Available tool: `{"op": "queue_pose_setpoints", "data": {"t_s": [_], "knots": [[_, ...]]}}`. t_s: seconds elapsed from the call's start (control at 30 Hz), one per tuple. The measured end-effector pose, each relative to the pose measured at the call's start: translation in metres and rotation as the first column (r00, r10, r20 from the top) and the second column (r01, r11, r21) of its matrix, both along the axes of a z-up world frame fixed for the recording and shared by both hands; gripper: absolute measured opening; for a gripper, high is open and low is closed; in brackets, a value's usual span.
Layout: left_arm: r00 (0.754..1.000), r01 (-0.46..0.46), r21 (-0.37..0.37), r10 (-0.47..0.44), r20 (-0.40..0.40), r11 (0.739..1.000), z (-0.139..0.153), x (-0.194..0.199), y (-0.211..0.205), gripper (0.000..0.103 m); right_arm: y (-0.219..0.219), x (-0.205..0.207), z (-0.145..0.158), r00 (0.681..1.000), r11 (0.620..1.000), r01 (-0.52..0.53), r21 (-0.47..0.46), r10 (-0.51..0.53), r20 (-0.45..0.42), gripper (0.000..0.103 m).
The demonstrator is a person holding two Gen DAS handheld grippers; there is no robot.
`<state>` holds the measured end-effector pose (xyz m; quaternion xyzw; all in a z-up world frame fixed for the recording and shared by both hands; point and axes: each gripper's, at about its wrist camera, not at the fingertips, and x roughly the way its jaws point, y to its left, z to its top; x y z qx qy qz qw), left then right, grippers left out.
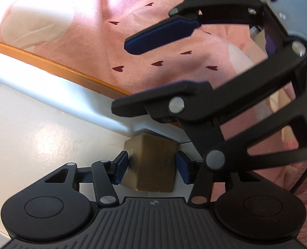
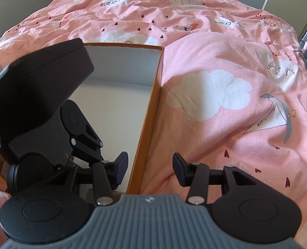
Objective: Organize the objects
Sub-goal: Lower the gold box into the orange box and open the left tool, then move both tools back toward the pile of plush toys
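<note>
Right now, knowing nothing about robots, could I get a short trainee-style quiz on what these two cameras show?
1. What does the left gripper hold? A) a brown rectangular block B) a red ball C) nothing
2. True or false: the right gripper is clamping a toy.
3. Fill in: the open orange-edged cardboard box lies on a ___ printed bedcover.
Key: 1 A; 2 false, its jaws stand open and empty; 3 pink.
</note>
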<state>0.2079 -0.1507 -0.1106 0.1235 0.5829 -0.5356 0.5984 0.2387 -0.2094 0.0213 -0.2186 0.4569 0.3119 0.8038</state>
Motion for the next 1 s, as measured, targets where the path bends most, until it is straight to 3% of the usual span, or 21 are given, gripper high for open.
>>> {"op": "queue_pose_setpoints", "data": {"t_s": [0.13, 0.27, 0.5, 0.67, 0.8, 0.87, 0.93, 0.97, 1.0], "knots": [[0.998, -0.035, -0.02, 0.034, -0.051, 0.999, -0.006, 0.001, 0.01, 0.056, 0.002, -0.001, -0.002, 1.0, 1.0, -0.005, -0.005, 0.005, -0.007, 0.05], [0.997, -0.058, -0.017, 0.057, -0.044, 0.998, -0.008, -0.007, 0.016, 0.056, 0.005, -0.003, -0.002, 1.0, 1.0, -0.013, -0.015, 0.013, -0.009, 0.05], [0.991, -0.132, -0.038, 0.133, 0.031, 0.991, 0.015, -0.032, 0.047, 0.056, 0.008, -0.011, 0.007, 1.0, 1.0, -0.02, -0.014, 0.021, 0.012, 0.05], [0.966, -0.222, -0.066, 0.229, 0.118, 0.973, 0.042, -0.06, 0.08, 0.056, 0.014, -0.025, 0.019, 0.998, 0.999, -0.046, 0.011, 0.045, 0.033, 0.053], [0.922, -0.338, -0.083, 0.347, 0.172, 0.938, 0.062, -0.087, 0.118, 0.056, 0.024, -0.04, 0.03, 0.995, 0.995, -0.08, 0.065, 0.077, 0.056, 0.053], [0.89, -0.401, -0.086, 0.41, 0.201, 0.912, 0.07, -0.082, 0.143, 0.056, 0.029, -0.049, 0.036, 0.994, 0.988, -0.101, 0.121, 0.095, 0.053, 0.053], [0.846, -0.477, -0.092, 0.485, 0.223, 0.874, 0.077, -0.082, 0.166, 0.056, 0.038, -0.057, 0.039, 0.992, 0.978, -0.122, 0.172, 0.117, 0.038, 0.053], [0.815, -0.524, -0.096, 0.531, 0.231, 0.846, 0.08, -0.053, 0.167, 0.056, 0.043, -0.062, 0.04, 0.99, 0.971, -0.139, 0.193, 0.136, 0.029, 0.053], [0.783, -0.571, -0.095, 0.576, 0.235, 0.815, 0.082, -0.055, 0.182, 0.056, 0.049, -0.067, 0.04, 0.987, 0.965, -0.157, 0.21, 0.156, 0.02, 0.053]]}}
